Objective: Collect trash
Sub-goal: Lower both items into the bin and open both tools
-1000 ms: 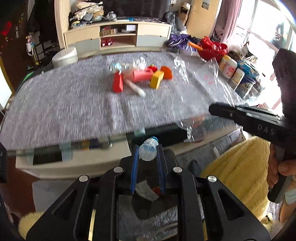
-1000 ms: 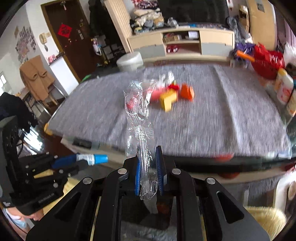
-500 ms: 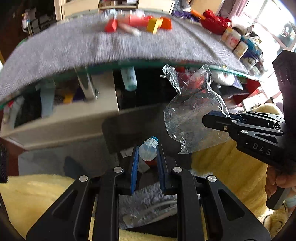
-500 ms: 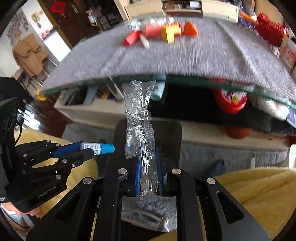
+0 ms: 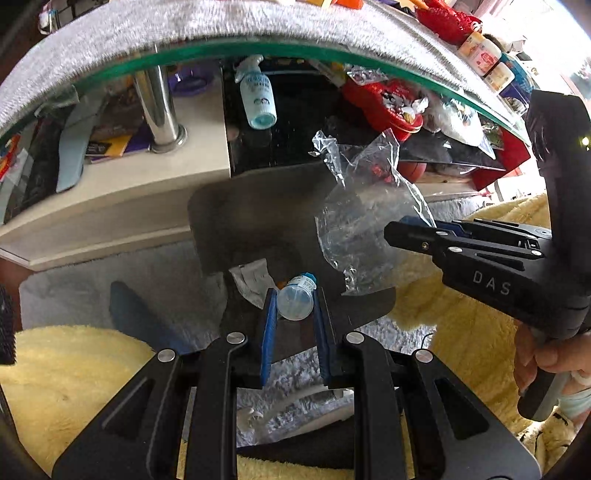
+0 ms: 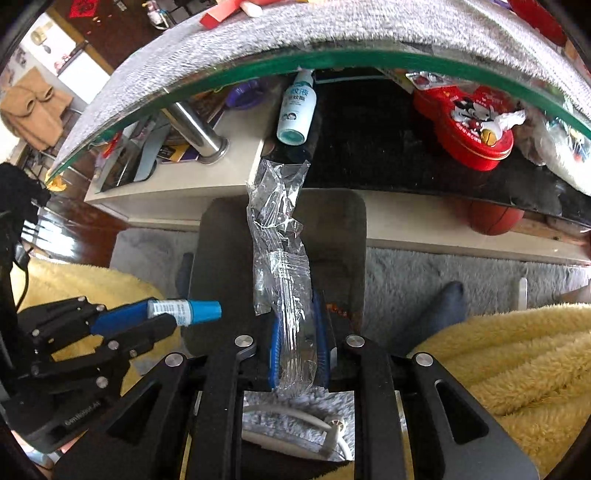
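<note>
A: Left gripper (image 5: 294, 304)?
B: Pads pinch a small bottle (image 5: 295, 301), clear body, blue cap, cap pointing away from the camera. It sits over a dark bin (image 5: 258, 206) on the floor in front of the table (image 5: 110, 33).

A: Right gripper (image 6: 298, 328)?
B: Its jaws have just been opening a little. A clear plastic wrapper (image 6: 282, 251) stands between the blue pads, upper end crumpled; I cannot tell whether the pads press on it. It too hangs above the bin.

A: In the bin?
B: A grey scrap (image 5: 251, 280) and something orange, mostly hidden.

A: Around it?
B: Grey rug (image 6: 424, 273), yellow fleece (image 6: 517, 354) either side. Spray bottle (image 6: 297, 110) and red tin (image 6: 469, 125) on the shelf under the glass top.
</note>
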